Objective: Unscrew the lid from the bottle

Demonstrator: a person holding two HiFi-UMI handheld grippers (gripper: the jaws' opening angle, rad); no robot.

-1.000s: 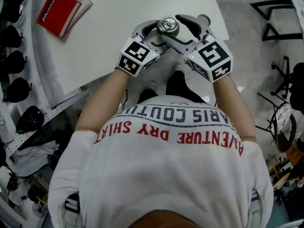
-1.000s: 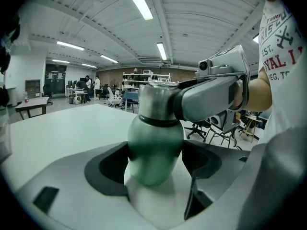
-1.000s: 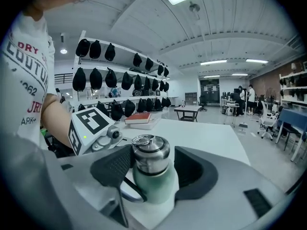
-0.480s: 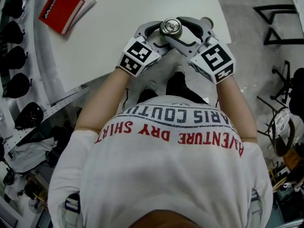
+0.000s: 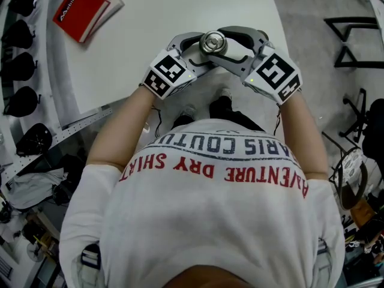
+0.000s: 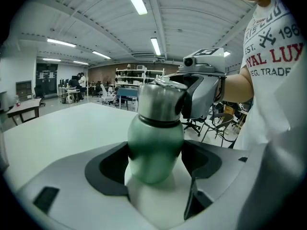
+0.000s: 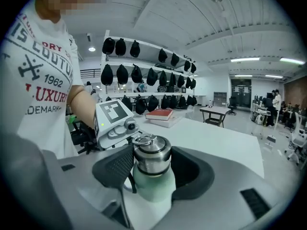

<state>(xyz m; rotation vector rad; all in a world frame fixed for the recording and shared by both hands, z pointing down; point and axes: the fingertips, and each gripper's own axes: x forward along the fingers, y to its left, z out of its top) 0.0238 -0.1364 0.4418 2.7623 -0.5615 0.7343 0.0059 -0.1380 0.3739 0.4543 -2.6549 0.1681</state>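
Both forearms reach forward from the chest and draw together, so the two grippers meet in a V over the near edge of the table (image 5: 180, 11), each tipped a little downward and turned inward toward the other.

The left gripper (image 6: 156, 153) is clamped on the bottle (image 6: 154, 138). Its green body sits upright between the two dark pads, which touch it on either side below the shoulder. The marker cube faces up and back toward the person.

The right gripper (image 7: 152, 169) comes in from the opposite side and sits higher. Its jaws have just been closing, with the steel lid (image 7: 151, 157) between them. The ribbed pad on one side lies against the lid's wall and the smooth pad on the other side meets it too, so the fingers grip the lid. The lid is seated on the bottle's neck, and its ring (image 7: 142, 139) rises just above the fingers.

From the head view the lid shows as a bright disc ringed by both sets of fingers. Whether the bottle's base touches the table cannot be told. A red book (image 5: 81, 12) lies well beyond the left fingers, at the far corner.
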